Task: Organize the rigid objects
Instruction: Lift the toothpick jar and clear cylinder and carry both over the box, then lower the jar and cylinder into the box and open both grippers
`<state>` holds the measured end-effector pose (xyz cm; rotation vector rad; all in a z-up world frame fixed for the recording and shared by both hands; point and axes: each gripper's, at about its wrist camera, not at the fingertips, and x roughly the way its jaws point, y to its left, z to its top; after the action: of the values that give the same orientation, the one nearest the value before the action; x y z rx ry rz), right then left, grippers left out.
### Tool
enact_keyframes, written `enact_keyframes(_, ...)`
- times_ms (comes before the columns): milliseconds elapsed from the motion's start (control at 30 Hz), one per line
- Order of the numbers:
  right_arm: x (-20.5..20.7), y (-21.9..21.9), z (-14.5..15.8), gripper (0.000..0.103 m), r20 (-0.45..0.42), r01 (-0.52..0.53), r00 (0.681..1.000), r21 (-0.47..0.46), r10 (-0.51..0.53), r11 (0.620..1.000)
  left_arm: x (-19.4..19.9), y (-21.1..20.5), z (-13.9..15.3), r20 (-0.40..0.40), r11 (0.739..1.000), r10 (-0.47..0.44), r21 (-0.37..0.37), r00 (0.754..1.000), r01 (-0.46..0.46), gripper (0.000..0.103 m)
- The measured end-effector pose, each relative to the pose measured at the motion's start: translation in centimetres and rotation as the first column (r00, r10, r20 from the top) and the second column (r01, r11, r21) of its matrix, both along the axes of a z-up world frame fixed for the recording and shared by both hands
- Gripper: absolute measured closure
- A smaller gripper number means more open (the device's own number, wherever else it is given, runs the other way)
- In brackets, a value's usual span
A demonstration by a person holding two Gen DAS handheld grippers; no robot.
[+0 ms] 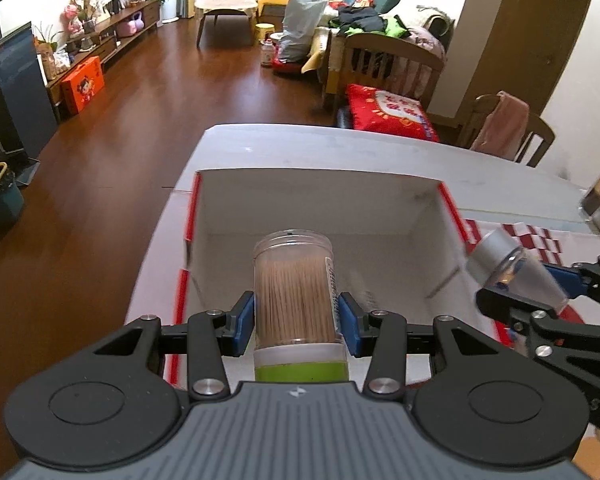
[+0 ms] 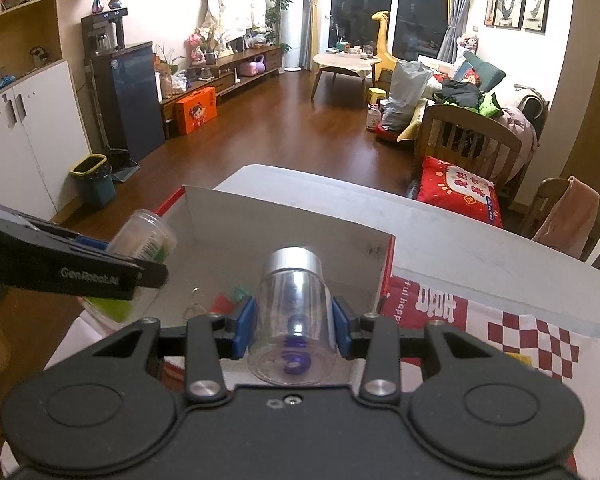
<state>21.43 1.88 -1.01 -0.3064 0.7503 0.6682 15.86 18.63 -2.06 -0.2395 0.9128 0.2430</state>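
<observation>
**Two jars held over an open box**

In the left wrist view, a clear toothpick jar [image 1: 294,292] with a green base is clamped between the blue fingers [image 1: 244,322] of the left gripper [image 1: 296,322], the pads pressed against both sides of its wall. The jar is held over the open white box [image 1: 320,200], whose red-edged walls are seen at 10 and 2 o'clock from the jar. The box is set on the white counter [image 1: 340,144], which stretches away toward 12 o'clock.

At 3 o'clock in the same view, a clear jar with a silver lid [image 1: 512,272] is seen tilted, gripped by the right gripper [image 1: 540,300] at the box's right wall.

In the right wrist view, this silver-lidded jar [image 2: 292,312] is clenched between the right gripper's [image 2: 294,326] blue fingers [image 2: 246,326], a purple item visible inside it. It is held above the box interior [image 2: 292,216]. A red-and-white checked cloth [image 2: 520,340] is spread on the counter at 3 o'clock.
</observation>
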Motion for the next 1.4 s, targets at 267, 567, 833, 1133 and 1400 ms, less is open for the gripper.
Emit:
enact_keyframes(267, 2.5, 1.7, -3.3, 0.063, -0.046, 0.035, 0.998, -0.027, -0.036, 0.999, 3.2, 1.7, -2.6, -0.041, 0.998, -0.027, 0.047, 0.999, 0.029, 0.059)
enact_keyframes(567, 3.6, 3.8, -6.7, 0.063, -0.088, 0.027, 0.995, -0.078, -0.034, 0.997, 6.3, 2.0, -5.8, -0.111, 0.994, -0.048, 0.092, 0.993, 0.058, 0.059)
enact_keyframes(833, 3.8, 5.5, -8.9, 0.064, -0.13, -0.004, 0.991, -0.105, -0.01, 0.994, 8.1, 1.9, -7.7, -0.167, 0.99, -0.056, 0.115, 0.984, 0.076, 0.059)
enact_keyframes(1133, 3.5, 6.5, -10.1, 0.064, -0.152, -0.035, 0.988, -0.154, 0.011, 0.987, 9.2, 1.6, -8.8, -0.214, 0.985, -0.065, 0.141, 0.975, 0.096, 0.059)
enact_keyframes(1400, 4.1, 7.0, -10.5, 0.063, -0.202, -0.01, 0.979, -0.196, -0.03, 0.981, 10.1, 0.3, -9.5, -0.245, 0.98, -0.087, 0.154, 0.965, 0.128, 0.06)
